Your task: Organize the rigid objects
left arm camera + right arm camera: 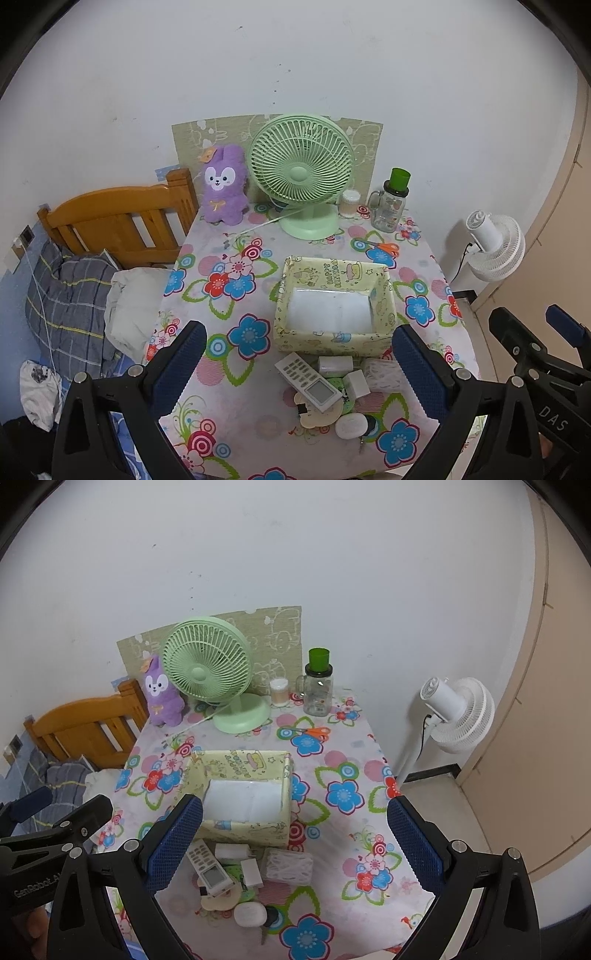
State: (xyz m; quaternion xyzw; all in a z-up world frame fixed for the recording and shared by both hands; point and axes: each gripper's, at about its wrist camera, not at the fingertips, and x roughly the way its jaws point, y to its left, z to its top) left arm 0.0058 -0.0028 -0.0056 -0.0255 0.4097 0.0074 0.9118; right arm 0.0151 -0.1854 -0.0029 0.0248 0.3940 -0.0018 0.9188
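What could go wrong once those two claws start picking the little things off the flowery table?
The remote lies on top of other small items, so pulling it could drag the white charger block or oval case along. The pile sits near the table's front edge, so a nudged piece might fall. Both the left gripper and the right gripper are wide open and close together; aiming at the same pile, they could bump.

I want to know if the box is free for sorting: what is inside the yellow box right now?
The yellow box holds only a flat white sheet or liner covering its floor; no objects sit on it. What lies beneath that sheet is hidden.
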